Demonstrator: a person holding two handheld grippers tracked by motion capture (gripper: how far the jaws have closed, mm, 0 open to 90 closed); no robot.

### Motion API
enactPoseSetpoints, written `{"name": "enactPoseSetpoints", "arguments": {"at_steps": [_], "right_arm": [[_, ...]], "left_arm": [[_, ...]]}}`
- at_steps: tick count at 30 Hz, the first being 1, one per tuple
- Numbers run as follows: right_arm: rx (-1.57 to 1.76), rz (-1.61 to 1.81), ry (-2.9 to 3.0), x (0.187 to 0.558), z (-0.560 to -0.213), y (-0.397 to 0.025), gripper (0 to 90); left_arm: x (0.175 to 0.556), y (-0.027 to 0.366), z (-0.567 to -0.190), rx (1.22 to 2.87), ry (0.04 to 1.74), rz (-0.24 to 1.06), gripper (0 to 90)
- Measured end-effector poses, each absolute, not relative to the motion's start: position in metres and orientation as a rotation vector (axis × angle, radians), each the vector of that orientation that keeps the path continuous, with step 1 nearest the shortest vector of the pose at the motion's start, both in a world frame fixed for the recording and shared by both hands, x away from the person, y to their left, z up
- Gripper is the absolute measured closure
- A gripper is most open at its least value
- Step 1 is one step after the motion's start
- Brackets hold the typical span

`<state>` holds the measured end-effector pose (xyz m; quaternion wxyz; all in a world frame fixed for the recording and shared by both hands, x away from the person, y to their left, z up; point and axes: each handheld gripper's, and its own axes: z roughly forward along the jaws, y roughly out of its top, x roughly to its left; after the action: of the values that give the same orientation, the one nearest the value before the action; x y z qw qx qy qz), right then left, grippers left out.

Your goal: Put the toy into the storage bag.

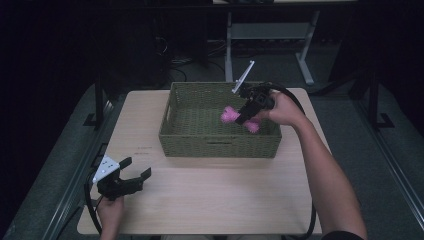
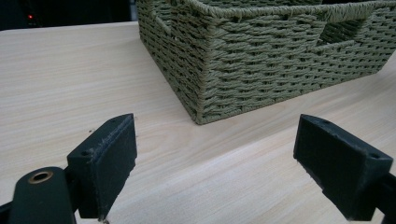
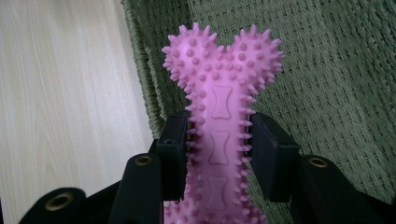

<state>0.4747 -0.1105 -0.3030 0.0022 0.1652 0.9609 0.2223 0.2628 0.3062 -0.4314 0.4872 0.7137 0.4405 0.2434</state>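
Bright pink bone toy (image 3: 219,121) covered in small spikes, with embossed bone shapes; olive-green woven basket (image 1: 218,141) at frame centre; pale wood-grain surface (image 1: 210,195); black claws.

From above we see a pale wooden table (image 1: 210,200) with a rectangular olive-green woven basket (image 1: 220,142) standing toward its far side. Over the basket's right half, our right gripper (image 1: 243,117) is clamped across the middle of a pink spiky bone-shaped rubber toy (image 1: 229,115), whose knobbed ends stick out either side of the jaws. Well apart, near the table's front left corner, our left gripper (image 1: 136,167) hovers with jaws spread wide, our left hand (image 1: 111,210) behind it.
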Motion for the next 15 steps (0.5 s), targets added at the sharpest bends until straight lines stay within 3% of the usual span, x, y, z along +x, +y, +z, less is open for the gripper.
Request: {"name": "enactPoseSetpoints", "arguments": {"at_steps": [15], "right_arm": [[0.565,0.679,3.035,0.489,-0.322,-0.107,58.3]], "left_arm": [[0.262,0.307,-0.431,1.733,1.071,0.592,12.8]]}}
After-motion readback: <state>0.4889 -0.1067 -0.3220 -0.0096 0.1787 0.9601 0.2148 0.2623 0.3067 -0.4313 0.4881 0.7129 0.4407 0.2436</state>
